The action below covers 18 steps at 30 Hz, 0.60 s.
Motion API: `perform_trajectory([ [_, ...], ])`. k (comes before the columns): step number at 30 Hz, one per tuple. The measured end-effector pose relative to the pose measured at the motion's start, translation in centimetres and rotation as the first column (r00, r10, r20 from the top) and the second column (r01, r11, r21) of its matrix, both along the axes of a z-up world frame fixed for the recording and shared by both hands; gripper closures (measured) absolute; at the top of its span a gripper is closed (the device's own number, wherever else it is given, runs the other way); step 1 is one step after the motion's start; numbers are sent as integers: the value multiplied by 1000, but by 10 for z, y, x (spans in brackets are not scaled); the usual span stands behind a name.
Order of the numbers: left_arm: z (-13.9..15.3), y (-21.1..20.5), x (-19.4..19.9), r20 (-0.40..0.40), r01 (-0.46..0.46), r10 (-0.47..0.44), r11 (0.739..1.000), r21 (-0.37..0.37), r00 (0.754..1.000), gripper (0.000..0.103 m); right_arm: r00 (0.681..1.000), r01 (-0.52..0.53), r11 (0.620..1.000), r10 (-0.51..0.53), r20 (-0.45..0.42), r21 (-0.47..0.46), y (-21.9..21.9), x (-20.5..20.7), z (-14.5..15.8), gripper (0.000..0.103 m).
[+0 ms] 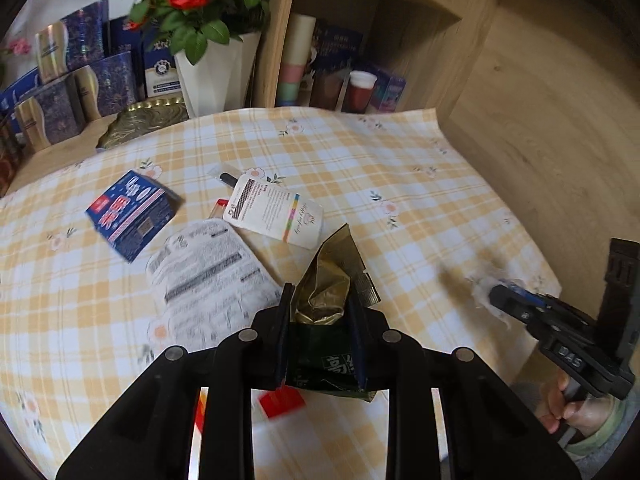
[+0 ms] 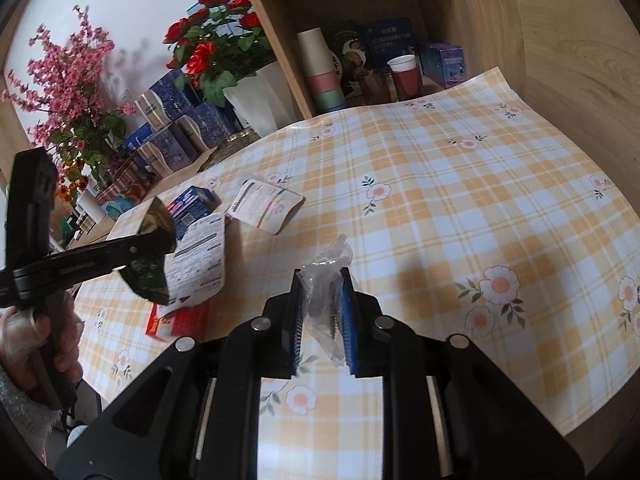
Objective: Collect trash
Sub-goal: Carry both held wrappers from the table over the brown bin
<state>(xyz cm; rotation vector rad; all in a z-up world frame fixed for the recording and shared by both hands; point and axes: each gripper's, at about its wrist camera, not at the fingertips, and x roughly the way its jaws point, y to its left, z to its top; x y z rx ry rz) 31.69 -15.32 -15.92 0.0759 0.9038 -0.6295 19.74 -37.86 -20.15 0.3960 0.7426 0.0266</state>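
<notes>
My left gripper (image 1: 320,300) is shut on a crumpled gold and dark green foil bag (image 1: 326,288) and holds it above the table; it also shows in the right wrist view (image 2: 150,264). My right gripper (image 2: 322,280) is shut on a crumpled clear plastic wrapper (image 2: 326,280); it appears at the right in the left wrist view (image 1: 496,294). On the checked tablecloth (image 1: 400,184) lie a blue box (image 1: 132,214), a white pouch (image 1: 276,212), a white printed packet (image 1: 208,268) and a red box (image 1: 280,402).
A white vase of red roses (image 1: 216,68), blue gift boxes (image 1: 84,80) and a gold tray (image 1: 148,120) stand at the back left. A wooden shelf (image 1: 400,32) holds stacked cups (image 1: 294,68) and boxes. Pink blossoms (image 2: 68,80) stand at far left.
</notes>
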Motion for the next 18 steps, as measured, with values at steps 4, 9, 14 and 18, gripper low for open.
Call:
perform_trajectory([
  [4, 11, 17, -34, 34, -7, 8, 1000, -19, 999, 79, 1000, -20, 1000, 20, 3, -12, 12, -14, 6, 83],
  [9, 20, 40, -75, 52, -26, 29, 998, -51, 998, 79, 999, -50, 998, 50, 5, -27, 28, -33, 11, 83],
  [14, 27, 65, -115, 78, -55, 61, 996, -68, 995, 79, 997, -79, 996, 80, 5, -36, 46, -54, 14, 83],
  [18, 29, 89, -145, 96, -98, 106, 991, -87, 990, 79, 994, -112, 992, 113, 1, -49, 61, -73, 11, 83],
])
